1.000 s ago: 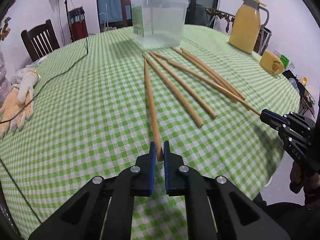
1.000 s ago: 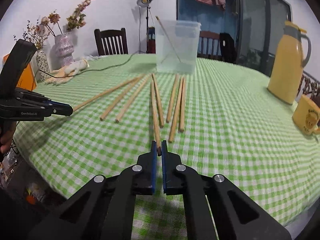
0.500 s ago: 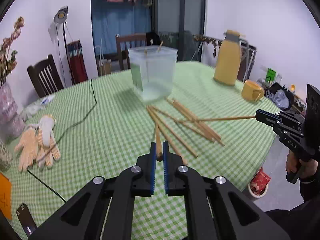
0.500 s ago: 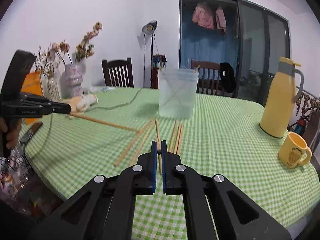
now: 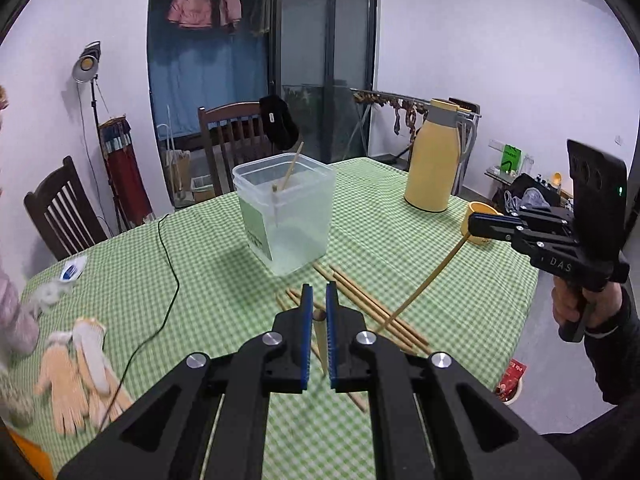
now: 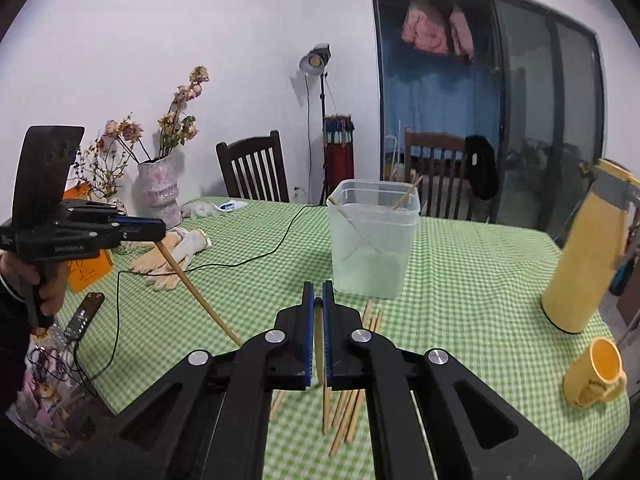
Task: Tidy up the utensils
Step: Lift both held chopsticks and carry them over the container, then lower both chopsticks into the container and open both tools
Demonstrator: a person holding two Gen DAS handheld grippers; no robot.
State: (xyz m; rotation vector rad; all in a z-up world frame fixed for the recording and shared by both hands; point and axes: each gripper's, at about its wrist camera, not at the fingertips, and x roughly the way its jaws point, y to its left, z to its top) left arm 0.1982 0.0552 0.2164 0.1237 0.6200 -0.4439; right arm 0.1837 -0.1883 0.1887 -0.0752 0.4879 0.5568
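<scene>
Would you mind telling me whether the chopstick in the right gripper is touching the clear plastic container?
Apart. The left wrist view shows the chopstick hanging from the right gripper, with checked tablecloth between it and the clear container.

The table is covered with a matt woven cloth in green-and-white check. The chopsticks are of pale, smooth wood, and the container is of translucent, frosted plastic. A glossy yellow flask and knitted fabric gloves are also seen.

"DAS" on right claw

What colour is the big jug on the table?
Yellow jug with a grey top, clearest in the left wrist view.
</scene>
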